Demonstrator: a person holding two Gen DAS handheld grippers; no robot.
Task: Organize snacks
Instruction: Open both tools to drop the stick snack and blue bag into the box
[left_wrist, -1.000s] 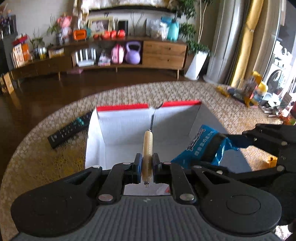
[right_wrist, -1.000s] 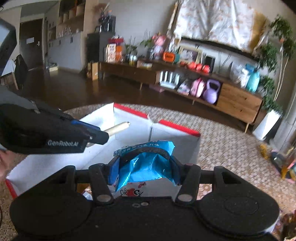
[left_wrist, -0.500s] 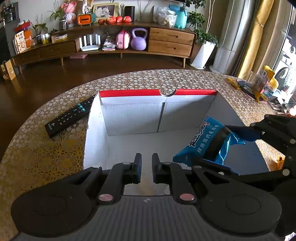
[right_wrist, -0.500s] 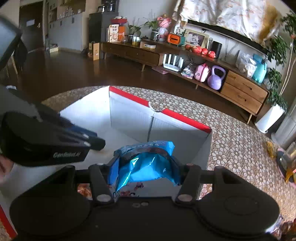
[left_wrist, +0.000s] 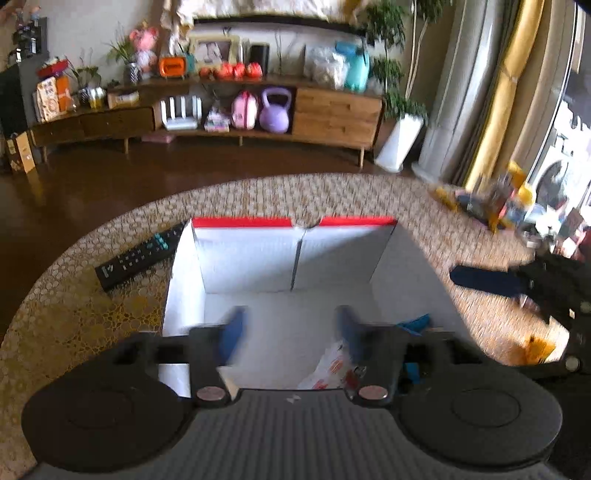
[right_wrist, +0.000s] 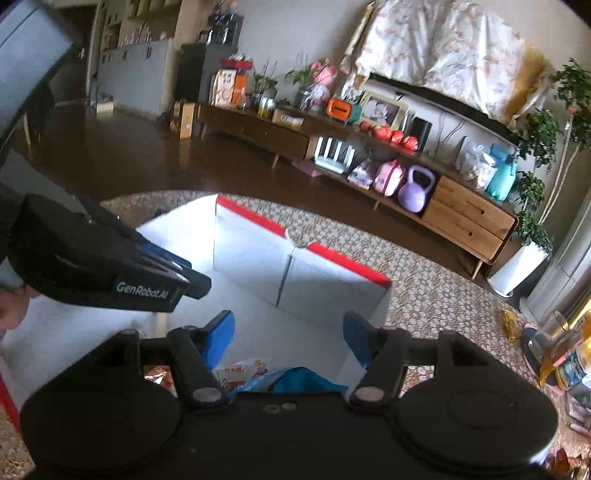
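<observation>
Both grippers hang over the white box (left_wrist: 258, 258) with the red rim, which sits on the round patterned table (left_wrist: 74, 306). The left gripper (left_wrist: 290, 328) has its 2 blue-padded fingers spread wide with nothing between them, and the right gripper (right_wrist: 288, 336) is likewise spread and empty. The snacks are down inside the box at its near end: a blue packet (right_wrist: 295, 382) lies just under the right gripper, touching a white packet with red print (right_wrist: 240, 371), and a bit of shiny orange wrapper (right_wrist: 159, 376) shows beside them. The far half of the box floor looks bare. More packets and bottles are piled at the table's far right edge (left_wrist: 498, 206), well apart from the box, and a remote control (left_wrist: 136, 258) lies just beside the box on the left. I'd say the drop is done and the step in hand is fetching the next snack. To do it well, lift each gripper straight up past the box walls before swinging away, so a finger doesn't catch the cardboard and drag it. Keep the 2 grippers apart, since they crowd each other here, and place the next packet toward the bare far half.
</observation>
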